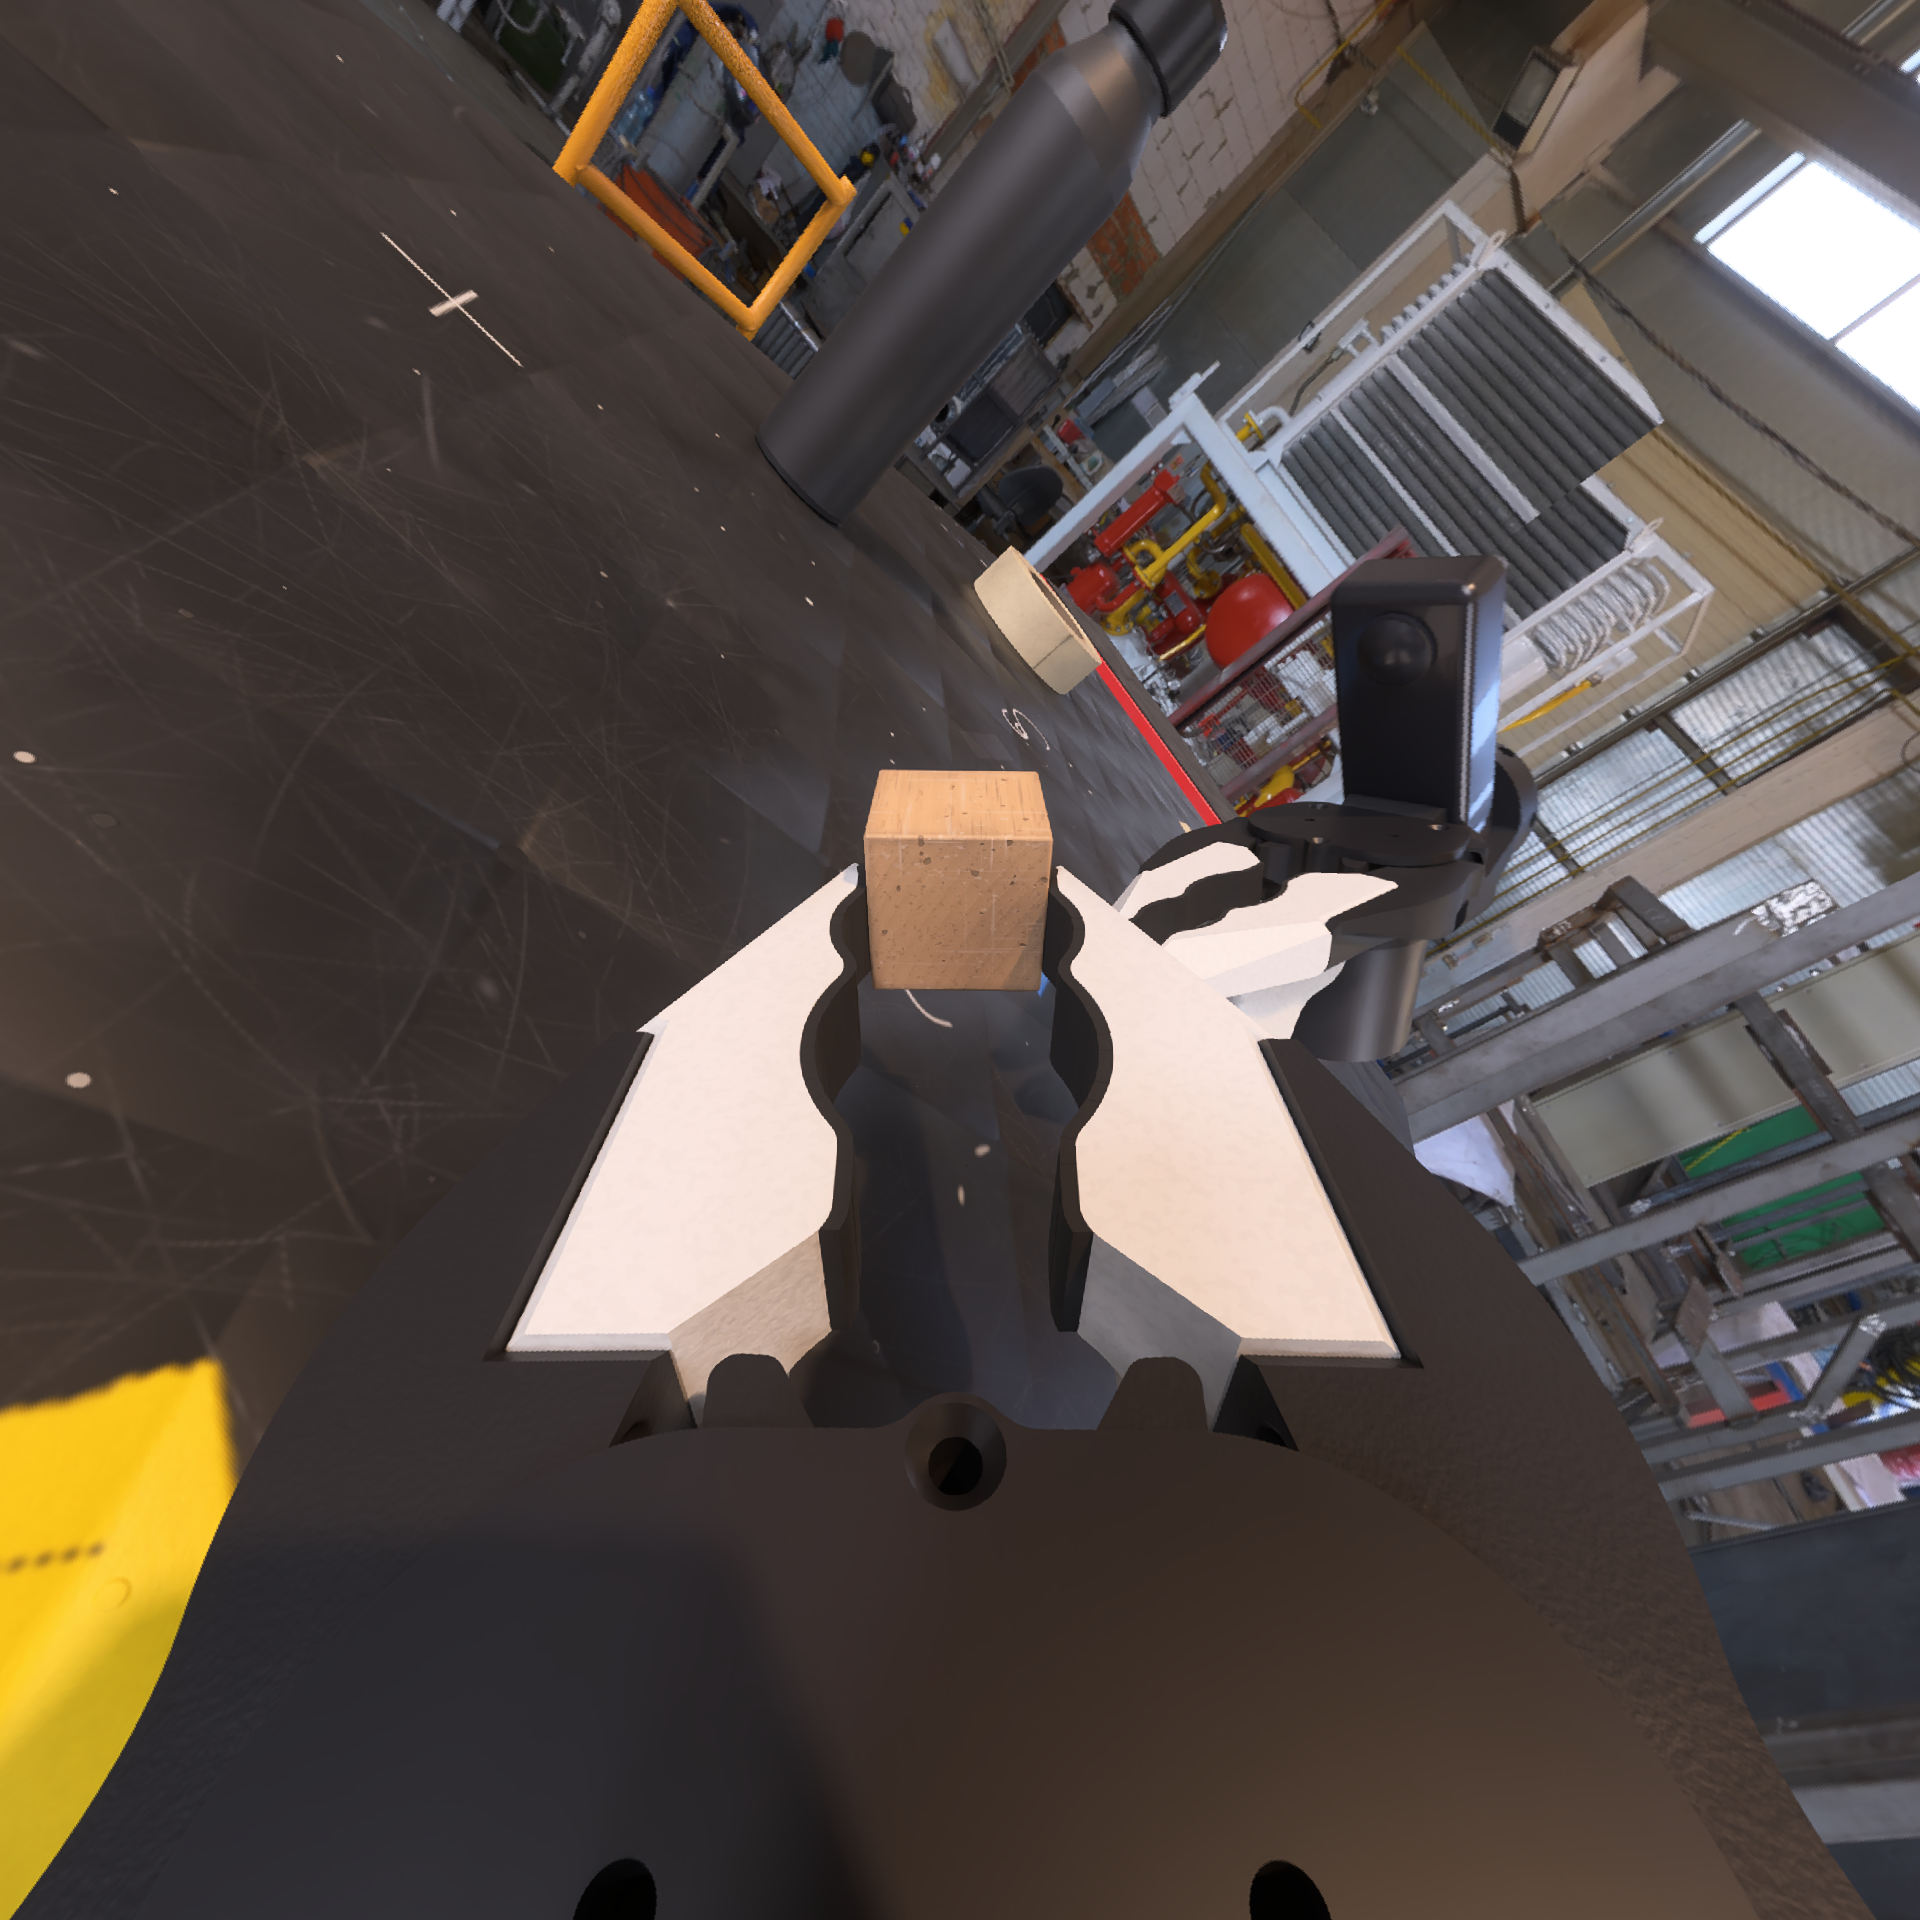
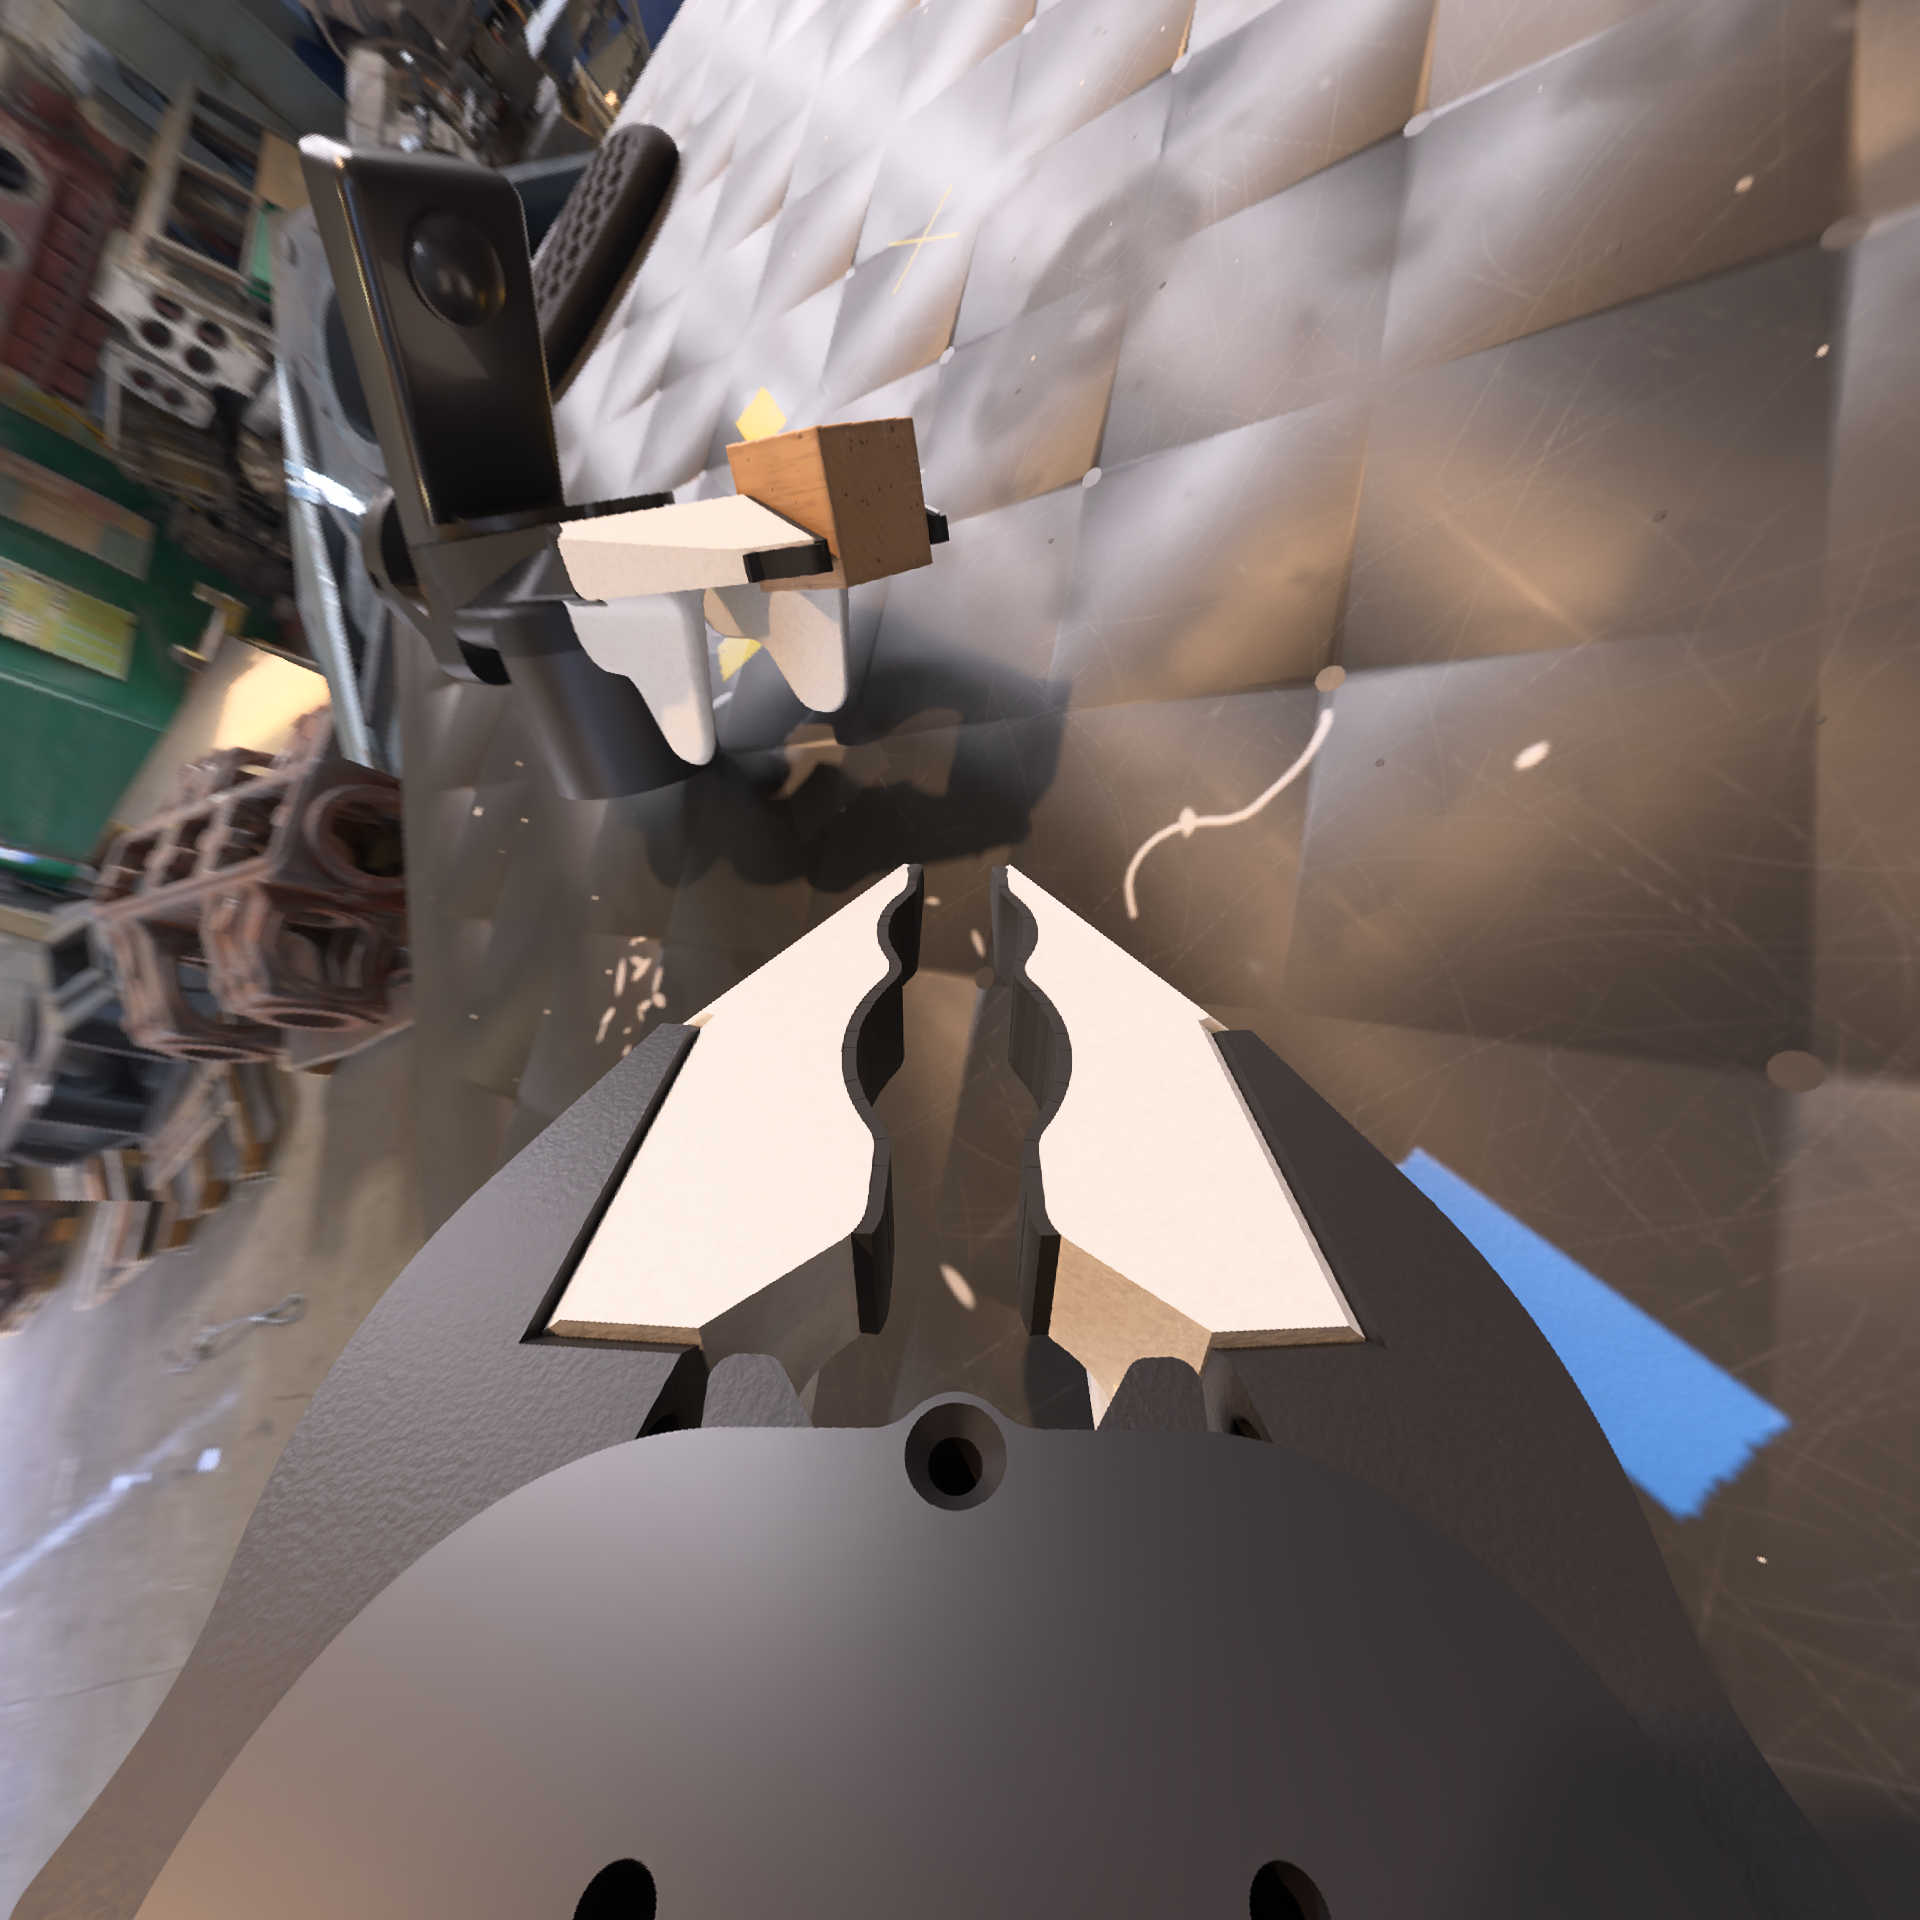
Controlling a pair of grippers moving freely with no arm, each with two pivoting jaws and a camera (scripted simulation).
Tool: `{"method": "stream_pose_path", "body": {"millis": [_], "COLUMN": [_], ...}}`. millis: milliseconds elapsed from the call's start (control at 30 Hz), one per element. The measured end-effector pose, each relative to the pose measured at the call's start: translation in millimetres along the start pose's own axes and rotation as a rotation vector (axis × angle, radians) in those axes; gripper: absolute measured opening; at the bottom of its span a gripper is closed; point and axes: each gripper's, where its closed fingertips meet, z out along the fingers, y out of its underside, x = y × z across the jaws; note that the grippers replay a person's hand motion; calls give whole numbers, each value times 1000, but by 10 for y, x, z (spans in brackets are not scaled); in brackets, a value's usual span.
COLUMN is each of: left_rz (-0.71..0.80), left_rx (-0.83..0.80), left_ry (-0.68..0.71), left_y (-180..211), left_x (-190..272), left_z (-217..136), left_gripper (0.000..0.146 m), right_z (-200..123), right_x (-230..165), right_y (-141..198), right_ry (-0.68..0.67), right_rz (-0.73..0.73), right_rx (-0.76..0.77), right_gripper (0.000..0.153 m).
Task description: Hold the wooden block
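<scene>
your left gripper (image 1: 956, 914) has the block (image 1: 956, 881) pinched between its fingertips, one white finger (image 1: 727, 1091) pressed to each side face, with the block's front and top faces sticking out past the tips. from your right wrist view the same block (image 2: 847, 499) sits in the left gripper (image 2: 847, 545) clear above the table (image 2: 1455, 520), with a dark shadow on the surface beneath it. your right gripper (image 2: 956, 883) holds nothing: its jaws stand a narrow gap apart, nearly together at the tips, and only the scratched table shows between them. in the left wrist view that right gripper (image 1: 1195, 914) is just to the right of the block, close beside your left fingers but not touching the block. on the dark table (image 1: 312, 623) beyond the block, a tall grey bottle (image 1: 966, 260) stands near the far edge, and a roll of beige tape (image 1: 1039, 621) lies nearer, well apart from the block. a yellow patch (image 1: 94, 1579) shows on the table at the lower left of the left wrist view. in the right wrist view a strip of blue tape (image 2: 1590, 1340) lies on the table to the right of your right gripper, a thin white string (image 2: 1236, 810) curls ahead and to the right of its tips, and a dark perforated object (image 2: 603, 239) lies behind the left gripper; you cannot tell from here what it is.
</scene>
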Motion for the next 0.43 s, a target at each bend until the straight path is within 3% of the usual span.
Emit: {"method": "stream_pose_path", "body": {"millis": [433], "left_rz": [-52], "left_rx": [-6], "left_ry": [14], "left_y": [-4], "left_x": [-13], "left_z": [0], "left_gripper": [32], "right_z": [116], "right_x": [10], "right_y": [84], "right_ry": [-10], "right_rz": [-33], "right_rx": [47], "right_gripper": [13]}}
